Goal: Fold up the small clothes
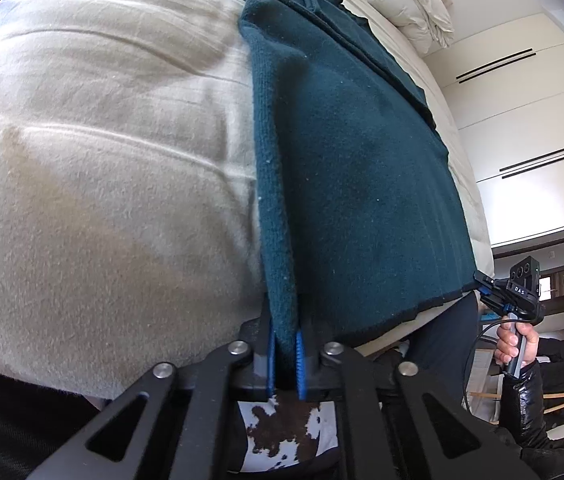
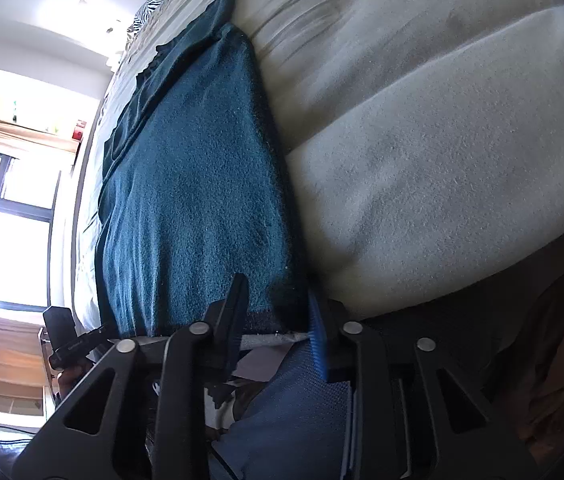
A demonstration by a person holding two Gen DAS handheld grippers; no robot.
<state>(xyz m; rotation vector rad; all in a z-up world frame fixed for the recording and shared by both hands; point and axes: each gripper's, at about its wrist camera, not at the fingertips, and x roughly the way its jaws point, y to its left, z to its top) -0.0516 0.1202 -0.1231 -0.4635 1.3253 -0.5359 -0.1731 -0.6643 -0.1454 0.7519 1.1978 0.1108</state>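
A dark teal knit garment (image 1: 353, 160) lies flat along the beige bed (image 1: 102, 160), with its hem at the near edge. My left gripper (image 1: 285, 360) is shut on the hem's left corner, and the cloth runs down between the blue pads (image 1: 299, 360). In the right wrist view the same garment (image 2: 194, 180) stretches away. My right gripper (image 2: 276, 328) straddles the hem's right corner with its jaws apart. The blue pad (image 2: 315, 332) sits beside the cloth's edge and does not clamp it. The left wrist view shows the right gripper (image 1: 479, 280) at that corner, held by a hand (image 1: 515, 344).
A bundled white duvet (image 1: 401, 0) lies at the far end of the bed. White wardrobe doors (image 1: 521, 120) stand to the right. A bright window (image 2: 2, 200) is on the other side. A cowhide rug (image 1: 282, 428) covers the floor below the bed's edge.
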